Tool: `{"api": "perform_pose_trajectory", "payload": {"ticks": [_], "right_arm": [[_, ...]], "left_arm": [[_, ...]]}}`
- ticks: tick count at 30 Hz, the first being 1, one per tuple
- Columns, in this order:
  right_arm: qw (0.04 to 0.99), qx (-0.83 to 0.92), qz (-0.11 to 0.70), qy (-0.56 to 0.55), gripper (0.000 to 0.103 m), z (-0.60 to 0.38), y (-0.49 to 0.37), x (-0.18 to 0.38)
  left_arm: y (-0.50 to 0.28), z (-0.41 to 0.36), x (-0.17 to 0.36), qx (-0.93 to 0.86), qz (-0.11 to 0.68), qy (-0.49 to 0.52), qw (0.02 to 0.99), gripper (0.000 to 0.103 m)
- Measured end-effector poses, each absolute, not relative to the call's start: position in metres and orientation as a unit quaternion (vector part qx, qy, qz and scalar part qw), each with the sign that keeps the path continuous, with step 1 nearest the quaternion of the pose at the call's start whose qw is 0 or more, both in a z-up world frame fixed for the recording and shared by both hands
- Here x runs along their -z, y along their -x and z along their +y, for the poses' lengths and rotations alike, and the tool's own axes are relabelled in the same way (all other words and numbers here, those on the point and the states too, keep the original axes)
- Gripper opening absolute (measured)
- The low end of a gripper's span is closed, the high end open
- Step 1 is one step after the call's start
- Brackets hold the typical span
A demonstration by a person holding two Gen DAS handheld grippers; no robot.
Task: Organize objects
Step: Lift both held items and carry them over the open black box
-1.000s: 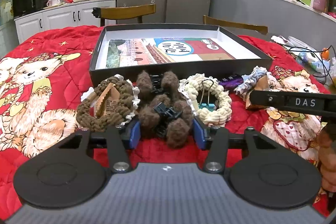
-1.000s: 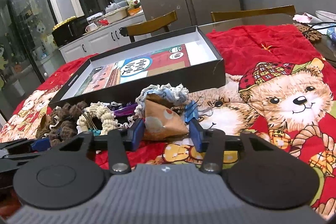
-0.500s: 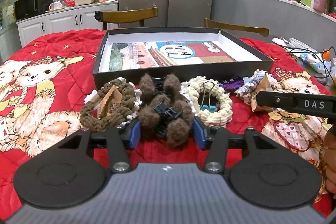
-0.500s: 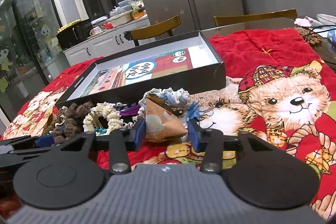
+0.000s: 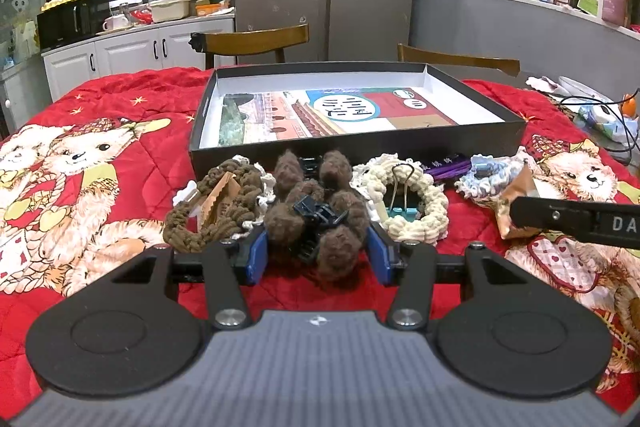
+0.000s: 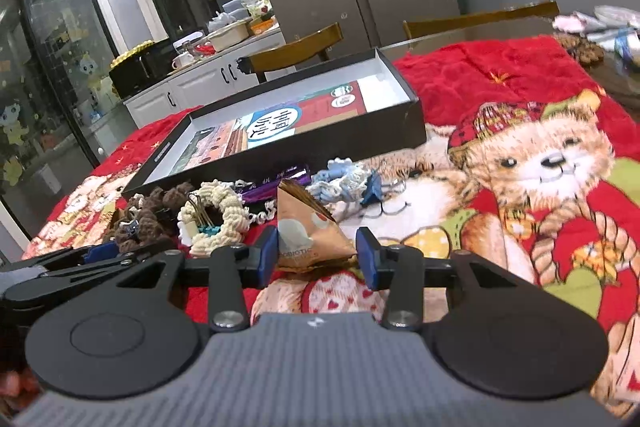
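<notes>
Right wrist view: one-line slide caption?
Right hand-held gripper open around a brown triangular snack packet on the red bear blanket, black box behind.

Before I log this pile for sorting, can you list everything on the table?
Box: one, black, white inside with a printed sheet, behind the pile.
Pom-pom clip: one, brown with a black clip, between the left claw's fingers.
Braided ring: one, brown, left of the pom-poms.
Knitted ring: one, cream, around a teal binder clip.
Purple packet: one, by the box wall.
Blue-white ring: one, right end.
Triangular packet: one, tan, between the right claw's fingers.
Blanket: red, bear print.
Left claw: open.
Right claw: open.
</notes>
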State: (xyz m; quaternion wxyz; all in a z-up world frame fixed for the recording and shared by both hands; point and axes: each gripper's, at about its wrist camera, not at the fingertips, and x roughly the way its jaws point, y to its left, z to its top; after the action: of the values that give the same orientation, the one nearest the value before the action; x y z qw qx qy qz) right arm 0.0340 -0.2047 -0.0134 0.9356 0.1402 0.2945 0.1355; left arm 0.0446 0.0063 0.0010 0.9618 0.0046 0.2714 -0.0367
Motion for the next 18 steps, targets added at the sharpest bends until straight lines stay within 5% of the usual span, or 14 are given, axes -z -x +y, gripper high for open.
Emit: {"api": "perform_pose_trajectory", "payload": {"ticks": [18], "right_arm": [[0.931, -0.15, 0.286, -0.168, 0.045, -0.204, -0.017, 0.001]], "left_arm": [[-0.023, -0.001, -0.009, 0.032, 0.212, -0.027, 0.976, 0.057]]}}
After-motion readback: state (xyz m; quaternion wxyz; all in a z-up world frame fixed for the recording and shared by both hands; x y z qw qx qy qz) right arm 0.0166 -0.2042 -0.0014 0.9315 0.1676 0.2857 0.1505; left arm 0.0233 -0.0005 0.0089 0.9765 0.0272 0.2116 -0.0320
